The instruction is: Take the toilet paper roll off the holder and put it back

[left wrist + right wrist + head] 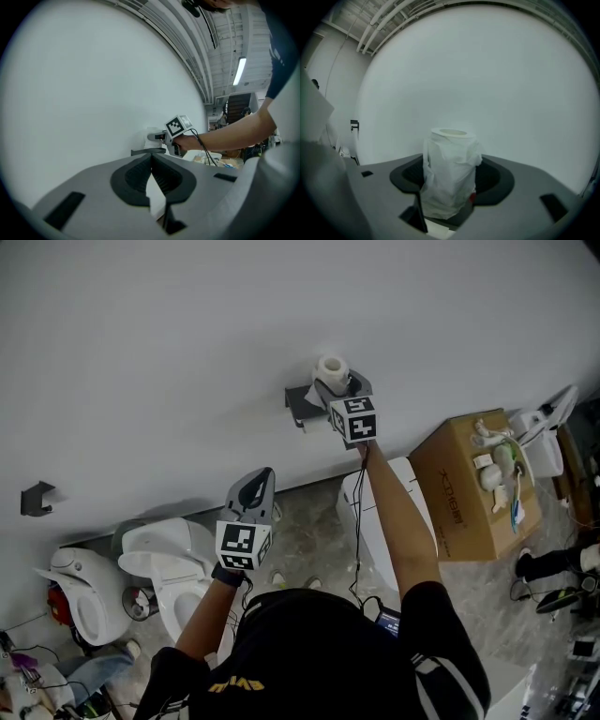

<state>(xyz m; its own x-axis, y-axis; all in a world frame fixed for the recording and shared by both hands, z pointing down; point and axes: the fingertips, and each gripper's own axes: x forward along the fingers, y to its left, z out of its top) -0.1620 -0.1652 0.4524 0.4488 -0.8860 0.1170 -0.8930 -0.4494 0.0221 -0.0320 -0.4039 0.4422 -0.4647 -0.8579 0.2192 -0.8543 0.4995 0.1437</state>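
Head view: right tool [335, 386] is up at the white wall [187, 352], closed about halfway on the toilet paper roll [331, 368]. The roll stands upright, just above and beside the dark wall holder [302, 405]; I can't tell whether it touches the holder. Left tool [262, 476] hangs lower and well apart from the holder, with nothing in it. A second small bracket [37, 498] is on the wall far left. Toilets [173, 563] and a cardboard box [466, 488] are on the floor below.

Left gripper view: the jaws are together at the tips with only bare wall beyond them, so this tool is empty. Far ahead, the right tool sits with its marker cube at the holder, and the white roll is just visible past it.

Right gripper view: the roll fills the gap, upright with its core opening on top and loose, wrinkled outer wrap. Both pads press its sides, a firm hold. Plain wall is behind it and no holder shows here.

Progress: the take-off half looks done, since the roll appears free of the holder and carried by the right tool. Left to do: line the core up with the holder arm, seat the roll, and let go.
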